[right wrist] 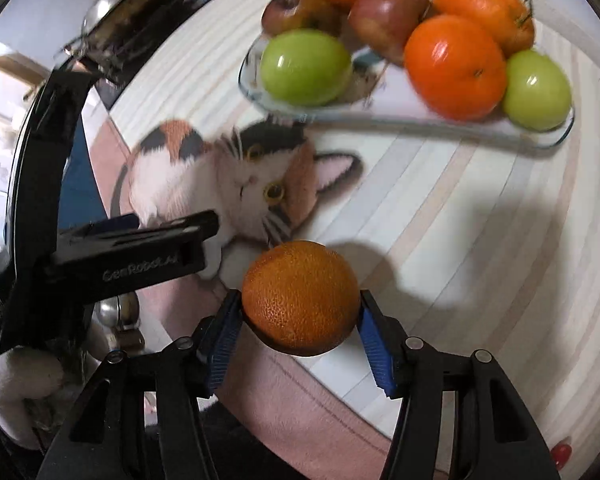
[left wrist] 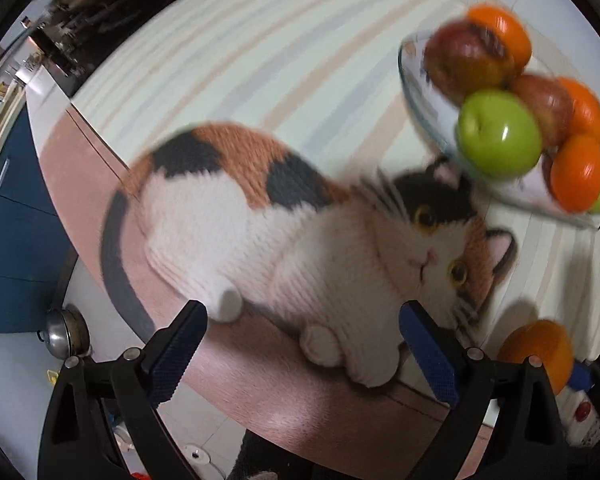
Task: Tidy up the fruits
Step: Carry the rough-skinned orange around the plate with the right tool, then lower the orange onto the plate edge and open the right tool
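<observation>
Right tongs (right wrist: 300, 320) clamped on an orange (right wrist: 300, 296) above the worktop (right wrist: 460, 216), near the glass dish (right wrist: 420, 122) of fruit. Left tongs (left wrist: 304, 344) apart, empty. Risk: crowded dish, so likely rolling off once released, or knocking the green apple (right wrist: 306, 66).

A clear glass oblong dish (right wrist: 540, 145) sat on a striped tablecloth printed with a calico cat (right wrist: 440, 208), beyond the cat's head. Apples and oranges lay piled in it. A rough-skinned orange (right wrist: 300, 298) sat nearer, between the right gripper's (right wrist: 298, 332) fingers.
</observation>
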{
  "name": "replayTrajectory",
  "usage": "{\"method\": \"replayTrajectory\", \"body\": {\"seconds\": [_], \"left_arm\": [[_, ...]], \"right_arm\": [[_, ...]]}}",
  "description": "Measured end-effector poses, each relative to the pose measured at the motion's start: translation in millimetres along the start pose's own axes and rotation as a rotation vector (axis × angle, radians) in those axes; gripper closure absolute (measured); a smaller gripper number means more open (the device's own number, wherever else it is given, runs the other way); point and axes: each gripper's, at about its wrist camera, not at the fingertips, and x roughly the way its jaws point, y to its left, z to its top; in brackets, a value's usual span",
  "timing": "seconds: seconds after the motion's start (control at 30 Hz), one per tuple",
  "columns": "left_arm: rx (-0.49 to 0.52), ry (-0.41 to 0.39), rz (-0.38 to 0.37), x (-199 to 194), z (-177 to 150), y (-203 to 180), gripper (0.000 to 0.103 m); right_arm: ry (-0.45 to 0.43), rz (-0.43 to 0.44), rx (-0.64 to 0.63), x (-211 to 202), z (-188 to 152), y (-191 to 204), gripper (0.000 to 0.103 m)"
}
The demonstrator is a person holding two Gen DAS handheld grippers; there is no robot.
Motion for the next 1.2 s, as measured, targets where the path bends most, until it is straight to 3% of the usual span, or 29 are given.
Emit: {"method": "replayTrajectory", "body": {"seconds": [0.17, 0.3, 0.43, 0.63, 1.1, 1.17, 1.2], "left_arm": [[-0.002, -0.119, 0.027, -24.6, 22.8, -6.8, 0.005], [0.016, -0.149, 0.062, -22.9, 41.4, -19.4, 0.005], [0.056, -0.168, 0.093, -22.2, 54.5, -26.2, 0.005], [0.081, -0.151, 0.093, -9.3, 61.6, -29.7, 0.005], [0.098, -0.122, 0.073, -4.3, 59.1, -40.5, 0.005], [0.104, -0.117, 0.076, -2.5, 58.5, -42.5, 0.005], [0.105, -0.115, 0.079, -1.6, 57.9, -43.4, 0.005]], "right_arm": [[-0.141, -0.025, 0.01, -32.8, 46.4, -9.0, 0.043], [-0.15, 0.019, 0.118, -26.3, 85.2, -24.2, 0.043], [-0.159, -0.008, 0.17, -16.2, 100.7, -26.2, 0.043], [-0.201, -0.006, 0.212, -5.1, 101.6, -30.5, 0.044], [-0.183, 0.03, 0.271, -0.1, 90.2, -33.5, 0.037], [-0.192, 0.024, 0.261, -3.2, 87.5, -34.0, 0.038], [-0.195, 0.02, 0.253, -3.5, 86.7, -33.1, 0.044]]}}
